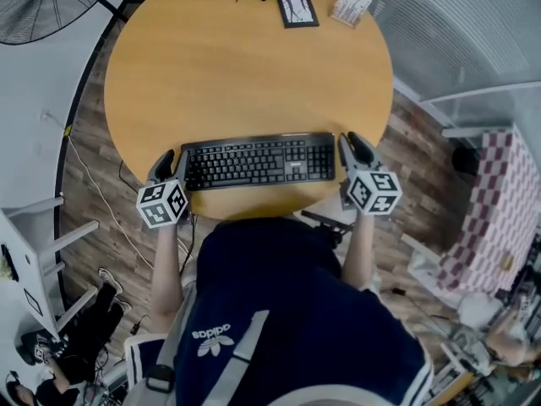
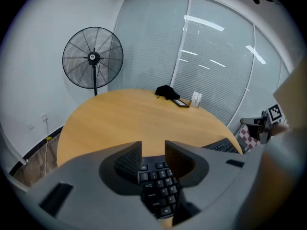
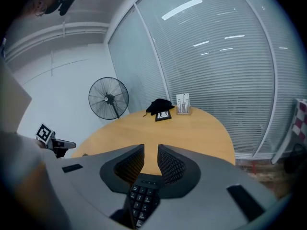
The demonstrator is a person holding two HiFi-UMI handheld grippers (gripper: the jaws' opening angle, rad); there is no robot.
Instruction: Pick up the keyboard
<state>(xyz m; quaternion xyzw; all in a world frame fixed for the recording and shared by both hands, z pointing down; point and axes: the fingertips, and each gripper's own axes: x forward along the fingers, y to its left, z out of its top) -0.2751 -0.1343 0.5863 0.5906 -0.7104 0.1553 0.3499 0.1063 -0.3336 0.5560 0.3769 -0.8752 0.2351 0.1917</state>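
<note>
While the keyboard (image 1: 258, 161) lay by the near edge of the round table (image 1: 245, 66), its long axis running left to right across the person, the left gripper (image 1: 172, 164) sat at its left end and the right gripper (image 1: 355, 149) at its right end, both about equally close. Both pairs of jaws stood apart, gripping nothing, a keyboard end showing just below each gap. By my judgement, the lift would need each gripper to close on its own short end
</note>
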